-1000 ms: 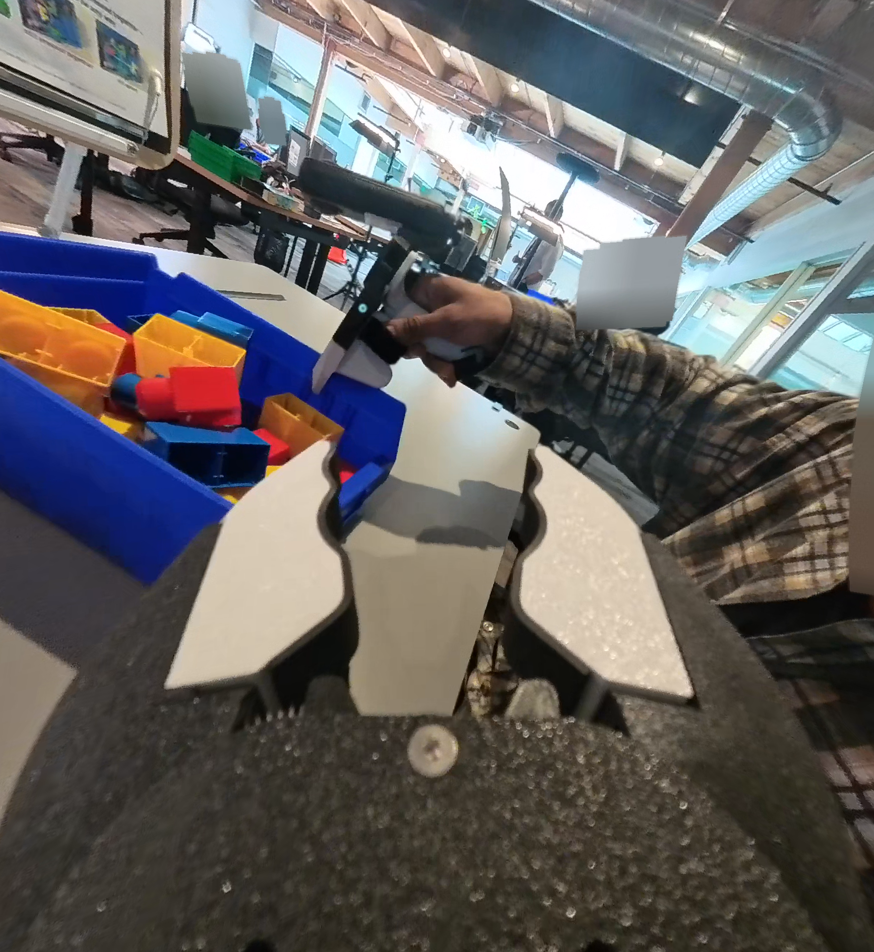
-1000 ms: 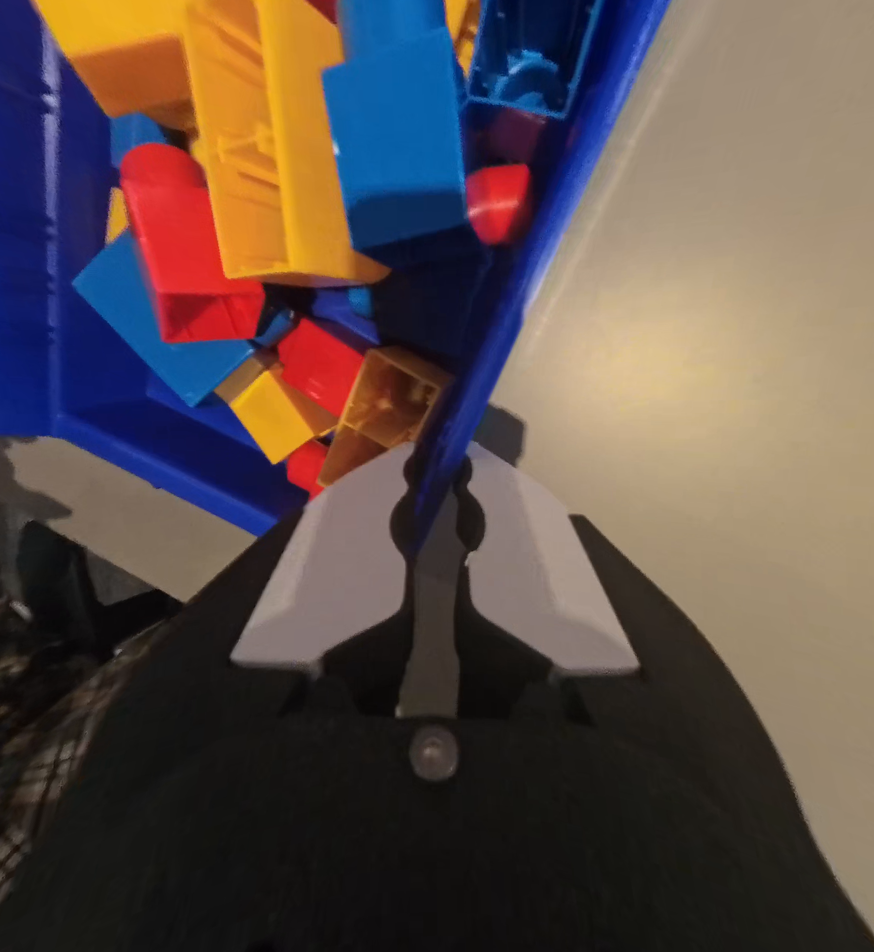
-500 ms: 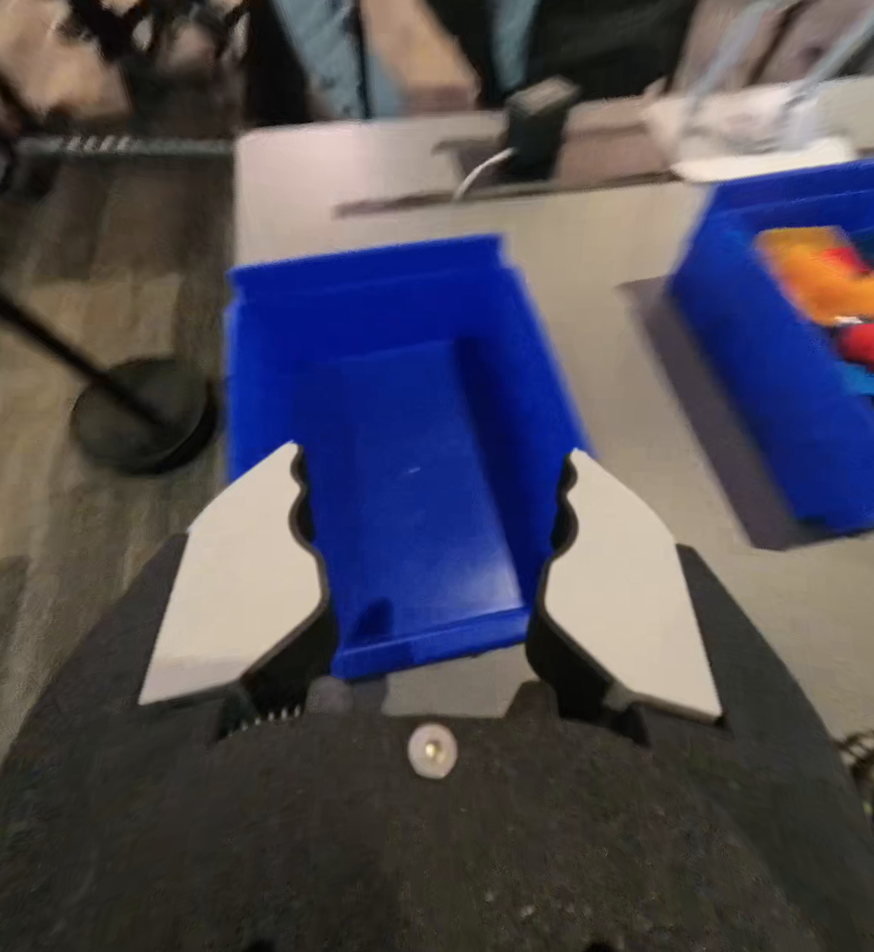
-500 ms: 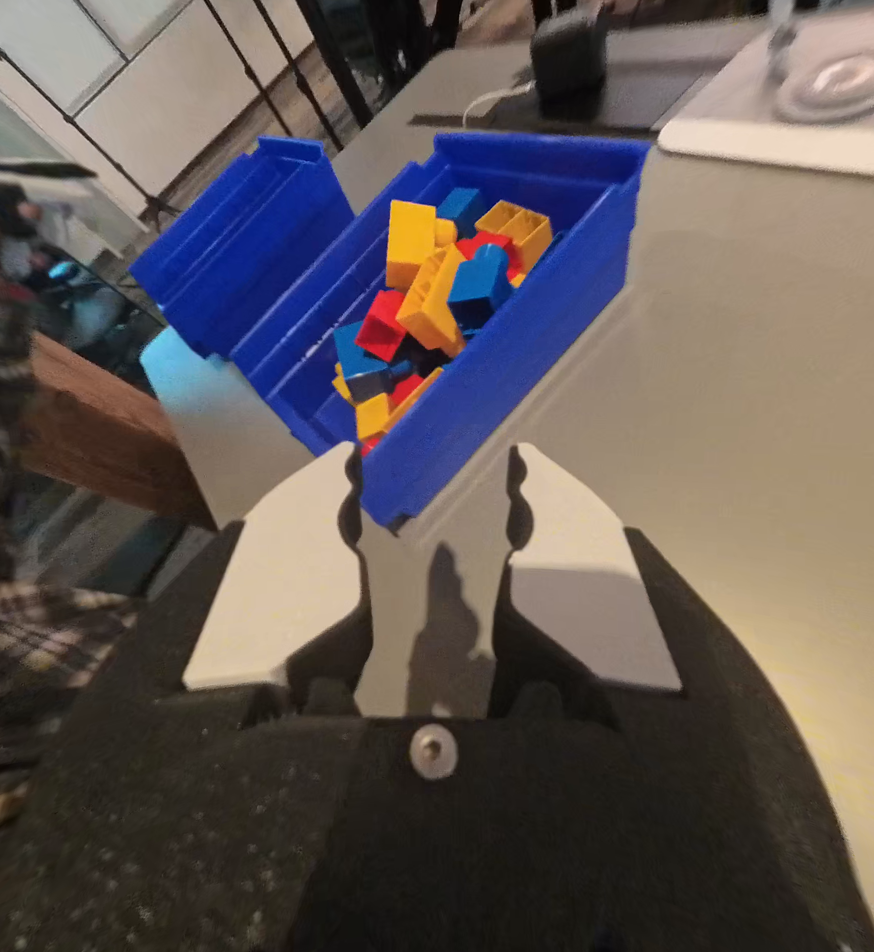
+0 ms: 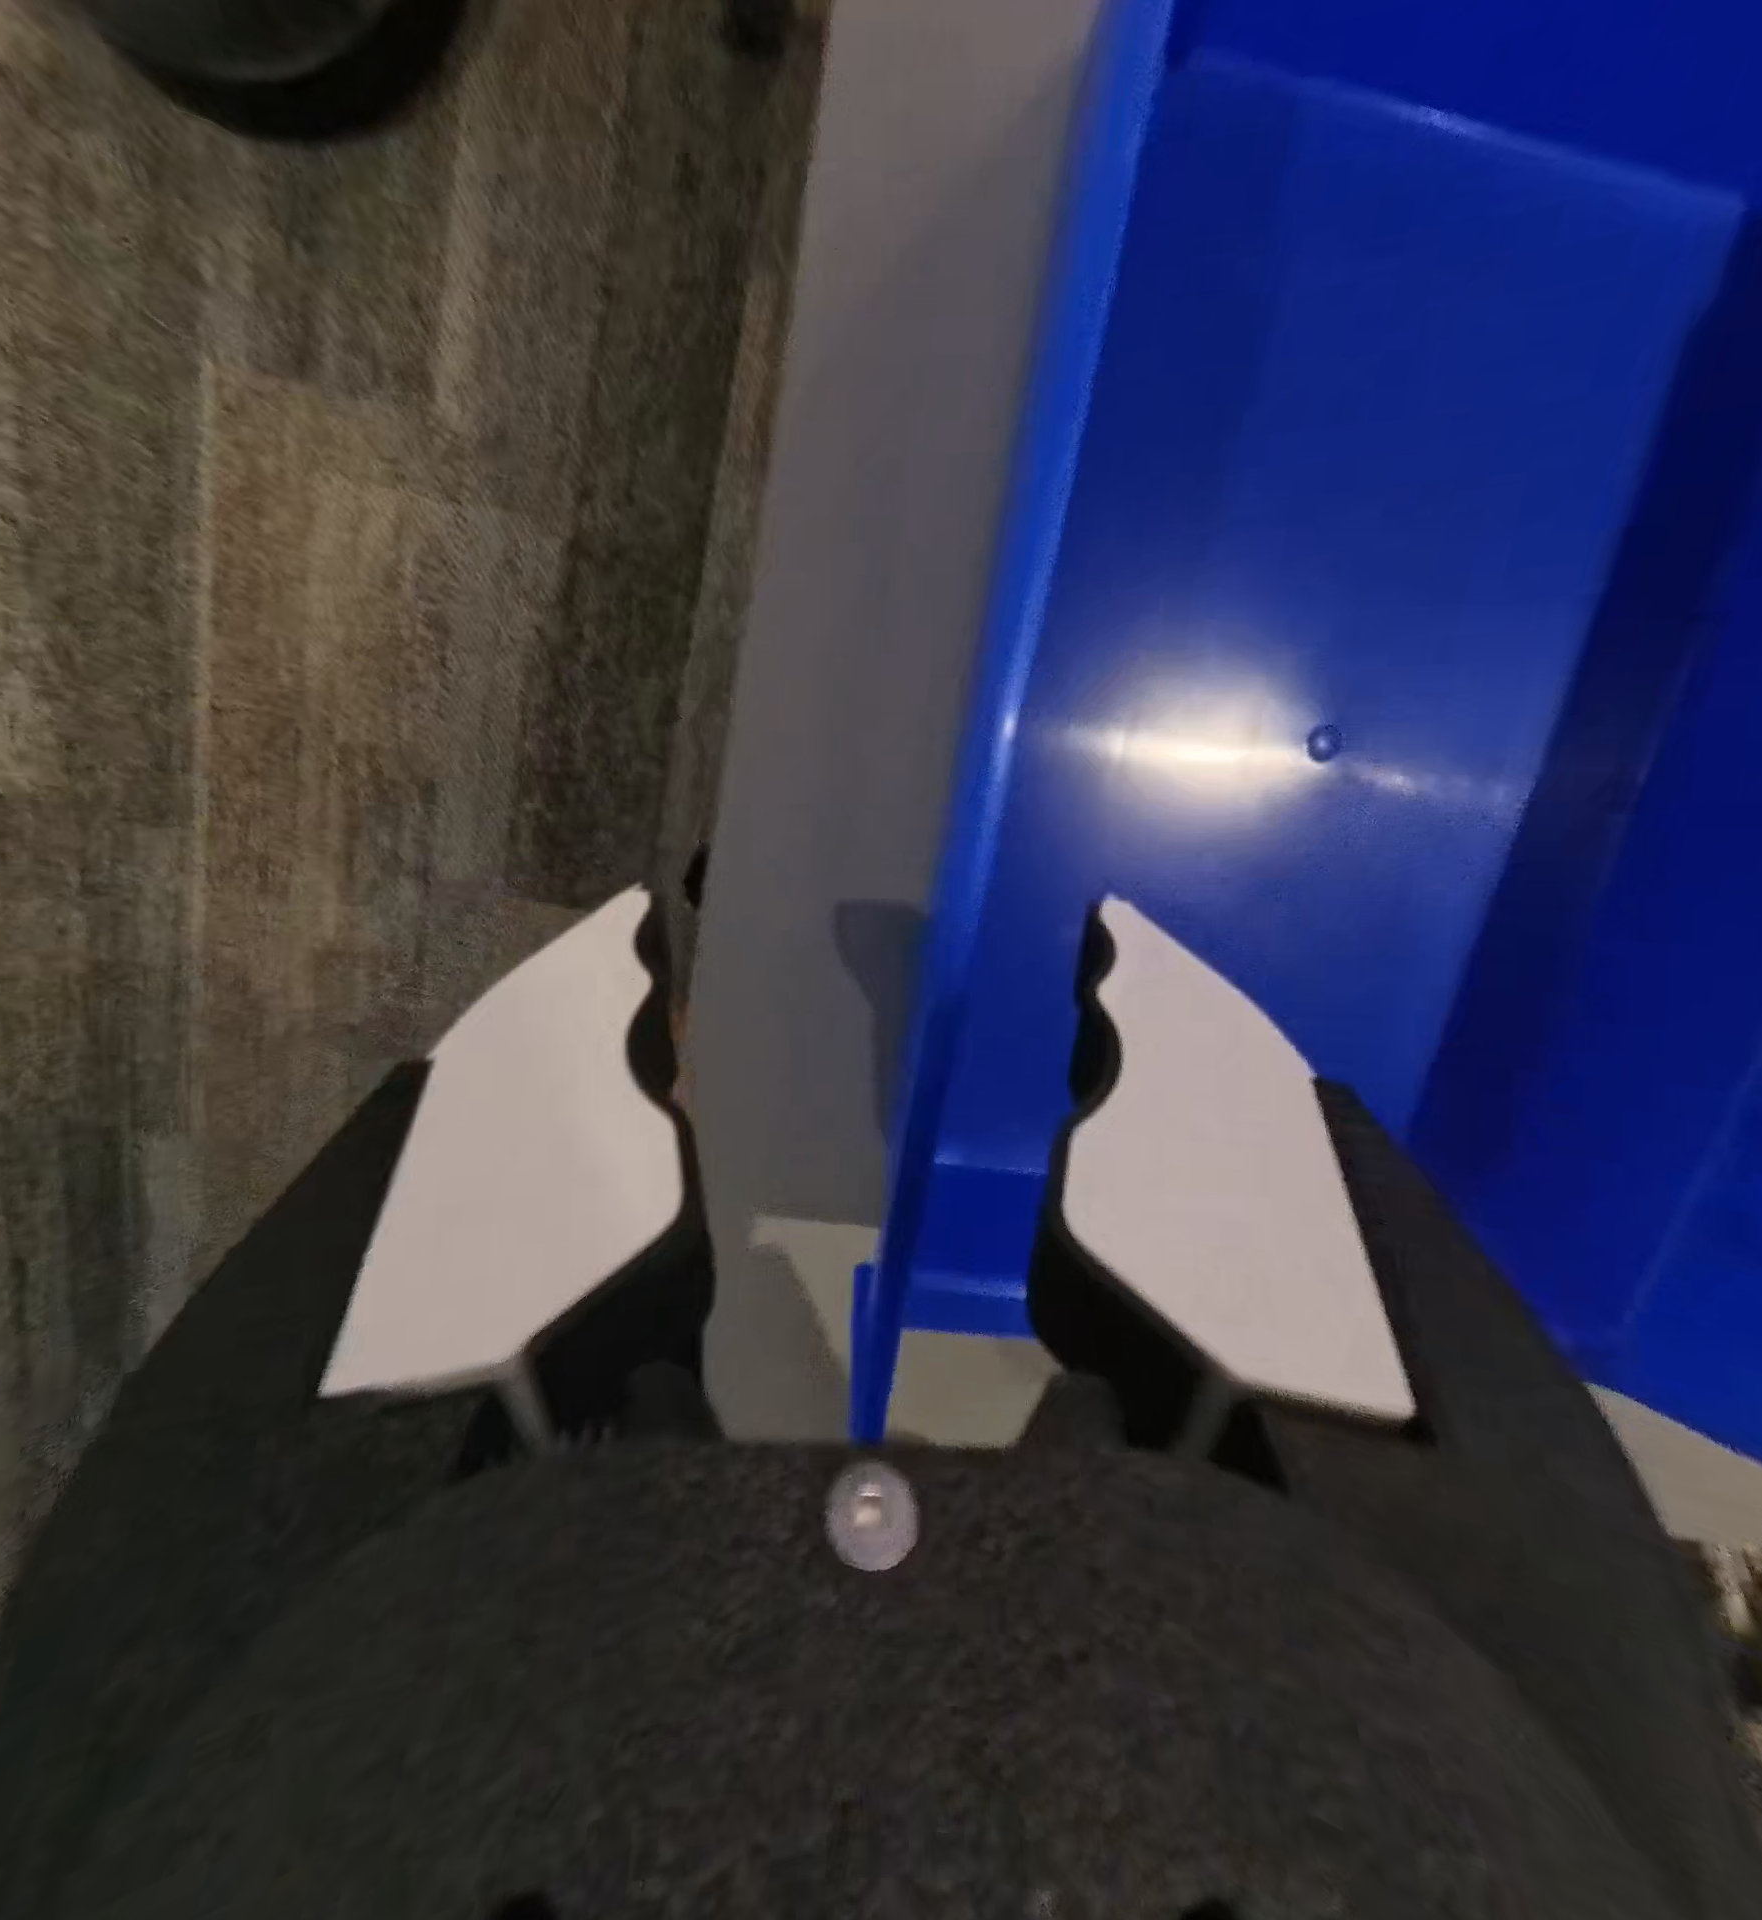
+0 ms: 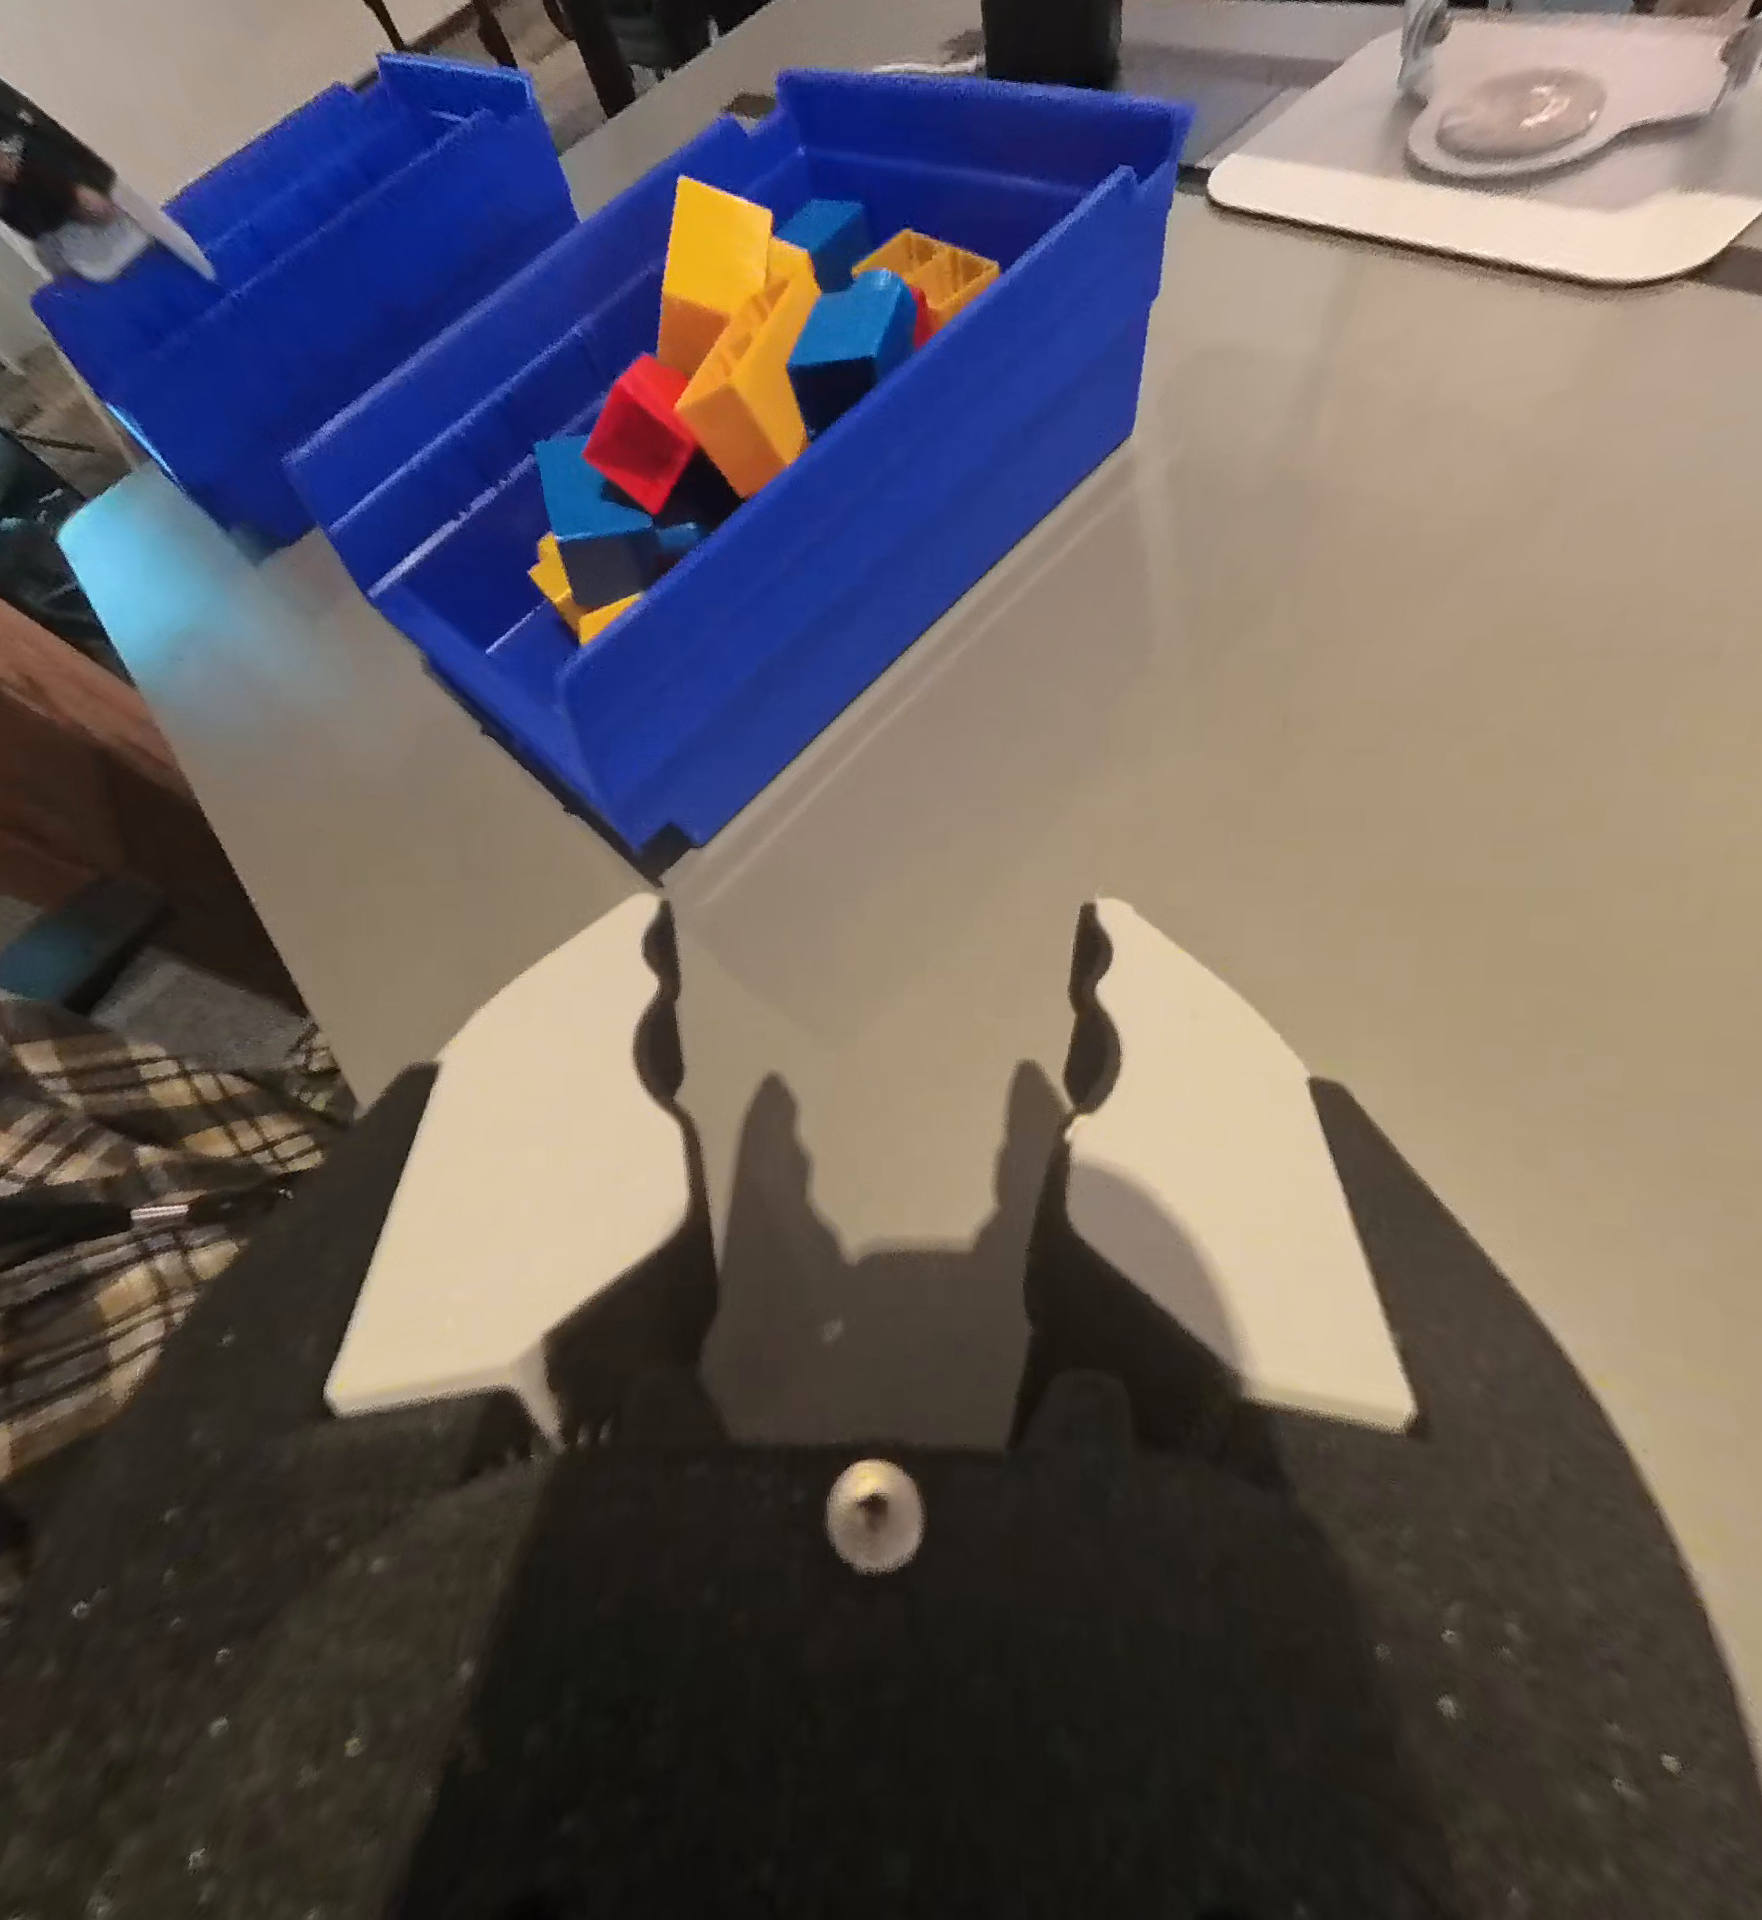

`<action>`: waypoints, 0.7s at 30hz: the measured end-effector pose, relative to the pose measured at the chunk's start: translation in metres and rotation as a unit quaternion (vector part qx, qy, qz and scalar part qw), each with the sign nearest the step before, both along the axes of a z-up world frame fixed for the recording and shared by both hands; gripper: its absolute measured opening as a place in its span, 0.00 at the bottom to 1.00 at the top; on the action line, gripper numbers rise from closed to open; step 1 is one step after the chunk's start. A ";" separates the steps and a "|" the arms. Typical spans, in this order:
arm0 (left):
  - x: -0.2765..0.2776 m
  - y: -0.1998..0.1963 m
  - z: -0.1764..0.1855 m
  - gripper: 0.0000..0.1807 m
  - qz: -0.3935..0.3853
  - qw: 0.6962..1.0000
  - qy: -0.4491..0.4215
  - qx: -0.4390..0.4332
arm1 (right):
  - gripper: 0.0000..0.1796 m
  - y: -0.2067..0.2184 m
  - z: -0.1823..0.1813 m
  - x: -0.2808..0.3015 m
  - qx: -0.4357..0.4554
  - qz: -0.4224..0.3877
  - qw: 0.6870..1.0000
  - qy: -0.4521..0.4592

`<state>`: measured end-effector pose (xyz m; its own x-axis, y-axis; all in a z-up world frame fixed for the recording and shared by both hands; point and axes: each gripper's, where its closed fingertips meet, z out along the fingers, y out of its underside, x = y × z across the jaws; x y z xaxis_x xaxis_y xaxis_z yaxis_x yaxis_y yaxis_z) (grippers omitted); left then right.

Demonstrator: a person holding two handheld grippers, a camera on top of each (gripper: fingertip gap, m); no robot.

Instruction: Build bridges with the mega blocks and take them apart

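Red, yellow and blue mega blocks (image 6: 742, 353) lie piled in a blue bin (image 6: 856, 603) on the grey table. My right gripper (image 6: 877, 904) is open and empty, low over the table, just short of that bin's near corner. An empty blue bin (image 6: 264, 312) stands beside it on the left. My left gripper (image 5: 874, 904) is open and straddles the left wall of this empty bin (image 5: 1376, 623), one finger outside and one inside. A white finger of the left gripper (image 6: 158, 231) shows at the empty bin's far left rim.
The table edge (image 5: 804, 520) runs close along the empty bin's left side, with the floor (image 5: 285, 623) below. A white mat (image 6: 1479, 197) holding a clear object lies at the back right. A plaid sleeve (image 6: 77, 1143) is at the left.
My right gripper let go of the filled bin's wall, opened and drew back. My left gripper swung from the filled bin to the empty one and came down over its left wall.
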<state>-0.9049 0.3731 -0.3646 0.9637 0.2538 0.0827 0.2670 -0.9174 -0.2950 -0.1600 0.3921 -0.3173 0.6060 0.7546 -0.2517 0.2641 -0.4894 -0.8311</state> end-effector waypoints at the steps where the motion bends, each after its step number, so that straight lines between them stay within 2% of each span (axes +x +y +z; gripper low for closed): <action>1: 0.005 0.000 -0.005 0.39 -0.006 1.000 -0.012 -0.011 | 0.40 0.000 -0.002 0.000 -0.003 0.001 1.000 0.000; 5: 0.026 0.004 -0.017 0.32 -0.035 0.998 -0.049 -0.026 | 0.37 -0.002 -0.009 0.000 -0.022 0.005 1.000 0.006; 10: 0.030 0.003 -0.020 0.30 -0.063 0.997 -0.013 -0.053 | 0.35 -0.003 -0.011 -0.002 -0.020 0.004 1.000 0.012; 14: 0.050 0.001 -0.022 0.11 -0.095 0.993 -0.039 -0.057 | 0.35 -0.007 -0.016 -0.006 -0.030 0.008 0.999 0.012; 17: 0.061 0.002 -0.024 0.04 -0.123 0.990 -0.028 -0.062 | 0.35 -0.010 -0.018 -0.010 -0.036 0.014 0.999 0.014; 21: 0.077 0.005 -0.025 0.04 -0.122 0.990 -0.037 -0.060 | 0.35 -0.015 -0.018 -0.014 -0.038 0.019 0.999 0.017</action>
